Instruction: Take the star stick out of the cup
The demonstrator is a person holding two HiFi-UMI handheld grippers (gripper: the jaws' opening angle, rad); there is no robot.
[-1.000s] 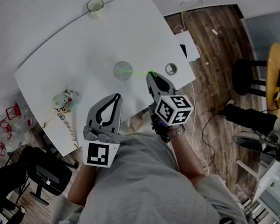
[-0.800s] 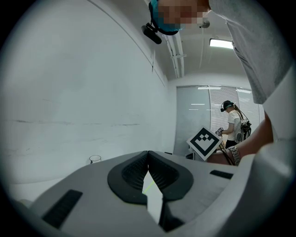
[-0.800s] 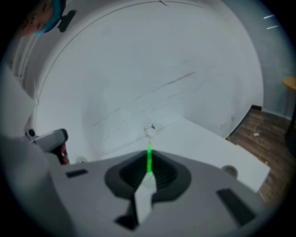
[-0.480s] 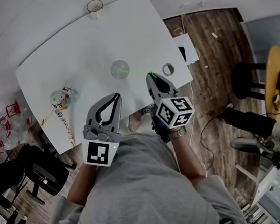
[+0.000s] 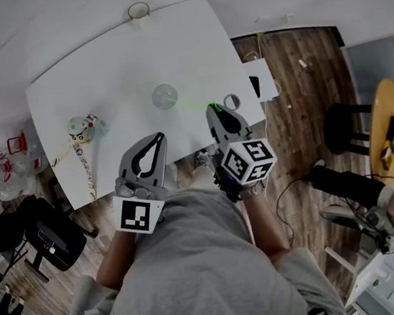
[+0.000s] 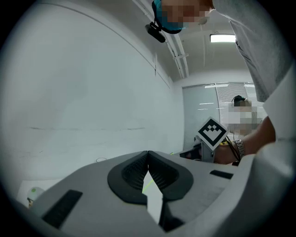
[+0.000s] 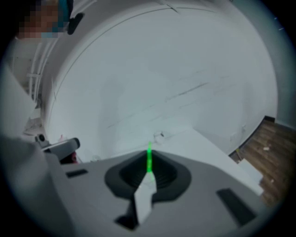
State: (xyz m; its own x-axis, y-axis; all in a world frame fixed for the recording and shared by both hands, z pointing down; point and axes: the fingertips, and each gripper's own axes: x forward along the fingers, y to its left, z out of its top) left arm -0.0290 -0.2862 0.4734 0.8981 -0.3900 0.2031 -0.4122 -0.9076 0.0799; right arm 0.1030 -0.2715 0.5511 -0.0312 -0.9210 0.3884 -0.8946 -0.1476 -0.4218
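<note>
Jaws, right: the right gripper (image 5: 213, 107) has its jaws clamped together on the thin green star stick (image 5: 190, 104), which shows in the right gripper view as a bright green line rising from between the dark pads
Jaws, left: the left gripper (image 5: 160, 136) has its jaws closed tip to tip with nothing between them; the left gripper view shows the two pads meeting at a point
Star stick: runs from the right jaws leftward and away to the cup (image 5: 163, 95), with its far end at the cup's mouth; whether that end is inside the cup or just over the rim cannot be told
Cup: clear and round, upright near the middle of the white counter (image 5: 100, 79), just left of and beyond the right gripper's tips
Left gripper place: over the near edge of the counter, left of the right gripper and apart from the cup, pointing away from the person
Right gripper place: over the near right part of the counter, its marker cube turned up toward the head camera
Other things on the counter: a second cup (image 5: 138, 11) at the far edge, a small ring (image 5: 231, 102) just right of the right gripper's tips, a toy figure (image 5: 80, 128) with a strap near the left edge
Surroundings: wooden floor (image 5: 298, 104) to the right, with a dark stool (image 5: 342, 121) standing on it
</note>
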